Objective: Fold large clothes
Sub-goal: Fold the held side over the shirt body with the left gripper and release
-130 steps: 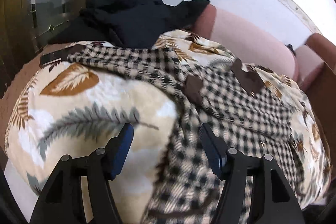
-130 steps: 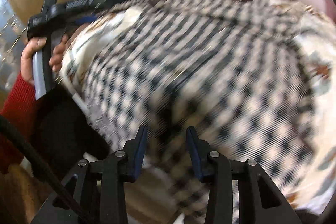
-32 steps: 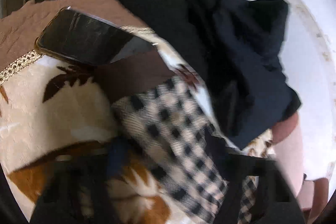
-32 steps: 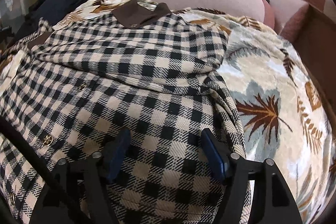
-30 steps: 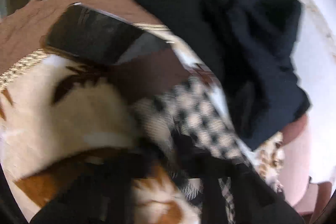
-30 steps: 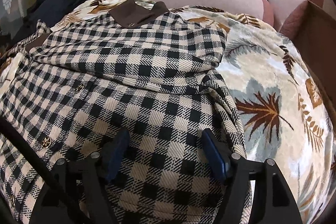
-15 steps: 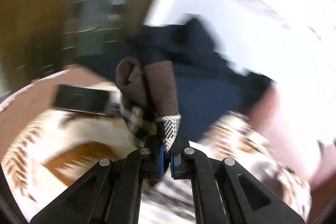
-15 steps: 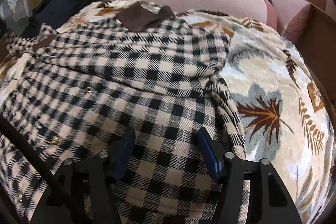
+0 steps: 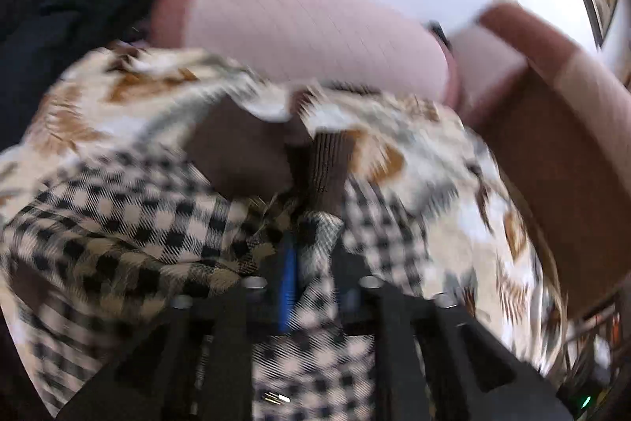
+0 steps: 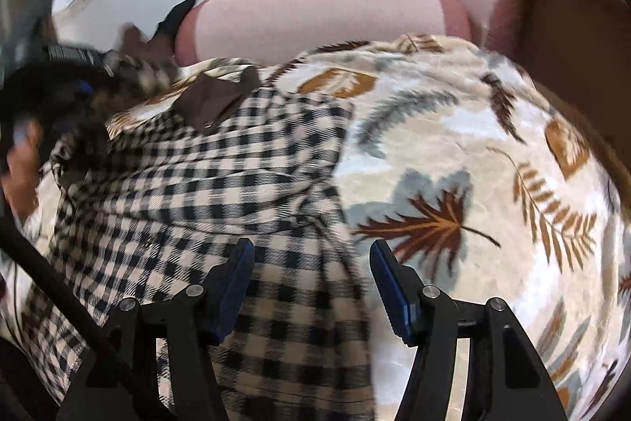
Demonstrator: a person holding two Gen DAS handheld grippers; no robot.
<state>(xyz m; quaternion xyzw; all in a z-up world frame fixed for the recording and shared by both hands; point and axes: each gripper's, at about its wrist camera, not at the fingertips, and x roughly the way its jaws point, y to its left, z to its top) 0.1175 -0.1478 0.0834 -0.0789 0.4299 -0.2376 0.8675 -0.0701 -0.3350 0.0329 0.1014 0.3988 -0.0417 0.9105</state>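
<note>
A black-and-cream checked shirt (image 10: 221, 180) with a brown collar (image 10: 213, 97) lies on a leaf-print blanket (image 10: 453, 152) over a sofa. My left gripper (image 9: 313, 247) is shut on the shirt's sleeve (image 9: 315, 239), just below its brown ribbed cuff (image 9: 327, 168), and holds it above the shirt body (image 9: 130, 219). The left gripper also shows at the far left of the right wrist view (image 10: 98, 70), with the sleeve lifted. My right gripper (image 10: 311, 263) is open and empty, hovering over the shirt's right edge.
A pink sofa backrest (image 9: 307, 26) runs behind the blanket, below a white wall. A dark navy garment (image 9: 51, 38) is piled at the back left. A brown sofa arm (image 10: 572, 26) stands at the right.
My left gripper closed on the sleeve near the cuff, lifted it and swung right over the shirt. My right gripper stayed open and shifted slightly toward the shirt's right edge.
</note>
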